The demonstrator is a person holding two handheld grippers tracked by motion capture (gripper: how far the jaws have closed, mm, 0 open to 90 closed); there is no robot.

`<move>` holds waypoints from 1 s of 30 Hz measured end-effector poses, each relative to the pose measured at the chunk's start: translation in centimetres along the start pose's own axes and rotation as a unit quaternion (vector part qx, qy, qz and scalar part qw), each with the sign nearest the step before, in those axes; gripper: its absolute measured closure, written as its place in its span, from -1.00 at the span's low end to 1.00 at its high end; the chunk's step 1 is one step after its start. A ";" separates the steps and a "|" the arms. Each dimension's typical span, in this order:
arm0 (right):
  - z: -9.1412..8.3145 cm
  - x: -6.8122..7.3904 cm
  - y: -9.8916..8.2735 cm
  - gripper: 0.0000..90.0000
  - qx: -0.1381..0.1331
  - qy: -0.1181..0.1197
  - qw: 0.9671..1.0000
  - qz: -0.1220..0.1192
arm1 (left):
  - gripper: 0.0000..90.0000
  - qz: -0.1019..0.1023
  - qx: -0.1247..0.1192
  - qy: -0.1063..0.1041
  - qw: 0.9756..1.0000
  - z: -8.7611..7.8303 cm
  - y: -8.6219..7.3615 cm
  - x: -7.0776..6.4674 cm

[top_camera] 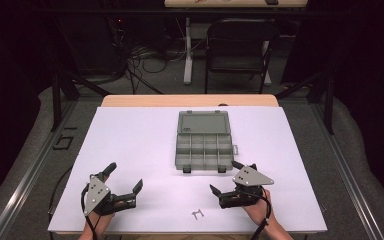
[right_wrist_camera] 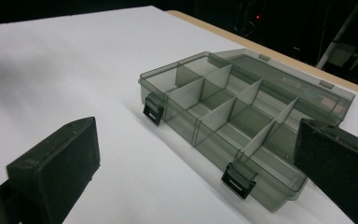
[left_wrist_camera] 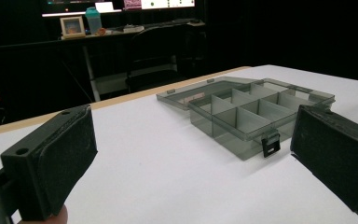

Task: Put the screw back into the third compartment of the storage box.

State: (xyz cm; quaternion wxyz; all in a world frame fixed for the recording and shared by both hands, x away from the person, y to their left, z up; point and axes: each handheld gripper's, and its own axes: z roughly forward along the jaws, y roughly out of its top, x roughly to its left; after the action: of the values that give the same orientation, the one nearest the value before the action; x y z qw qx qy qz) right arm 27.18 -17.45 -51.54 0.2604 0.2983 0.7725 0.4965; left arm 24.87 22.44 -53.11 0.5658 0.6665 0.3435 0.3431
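— Smoke-grey plastic, item one: the box [top_camera: 203,141] is lying open on the white table [top_camera: 130,150], toward the far middle, its lid [top_camera: 203,122] folded back flat behind the tray.

— Contents?

— Dividers are splitting the tray into small compartments; all are looking empty in the gripper views. Two black latches [right_wrist_camera: 237,182] are hanging off the near wall.

— Item two?

— Left gripper [top_camera: 126,182], sitting near the table's near-left edge, well apart from the box. Its jaws are standing wide apart, nothing between them. In the left gripper view the box [left_wrist_camera: 251,114] is showing between the two black pads [left_wrist_camera: 70,158], farther off.

— Item three?

— Right gripper [top_camera: 226,178], sitting just before the box's near-right corner, close to it but not touching as far as the high view is showing. Jaws are likewise spread wide and gripping nothing. In the right gripper view the box [right_wrist_camera: 242,116] is lying just ahead, one pad [right_wrist_camera: 74,161] at the left, the other overlapping the tray's corner at the right.

— Sundries?

— A small dark metal part [top_camera: 197,214] is lying on the table near the front edge, between the two grippers; too small to identify. A black folding chair [top_camera: 240,47] is standing beyond the table.
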 end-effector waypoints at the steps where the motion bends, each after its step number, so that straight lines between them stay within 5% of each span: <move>1: 0.2 0.0 0.1 -1.00 0.005 0.004 1.000 -0.003 | -1.00 0.000 0.000 0.000 1.000 0.0 0.0 0.0; 9: 1.2 0.4 0.9 -1.00 0.052 0.047 0.997 -0.017 | -1.00 0.000 0.001 -0.001 1.000 0.0 0.0 0.0; 19: 2.0 0.9 1.9 -0.98 0.118 0.089 0.988 -0.034 | -1.00 0.000 0.001 -0.001 1.000 0.0 0.0 0.0; 25: 2.5 1.4 2.1 -1.00 0.169 0.115 0.978 -0.043 | -1.00 0.000 0.001 -0.002 1.000 0.0 0.0 0.0; 30: 3.0 2.2 2.2 -1.00 0.220 0.137 0.965 -0.044 | -1.00 0.000 0.001 -0.002 1.000 0.0 0.0 0.0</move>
State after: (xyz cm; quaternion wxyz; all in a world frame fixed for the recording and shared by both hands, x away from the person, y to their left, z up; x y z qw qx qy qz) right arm 28.23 -13.29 -50.85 0.1017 0.2431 0.9033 0.3386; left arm 24.85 22.44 -53.12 0.5655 0.6678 0.3427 0.3419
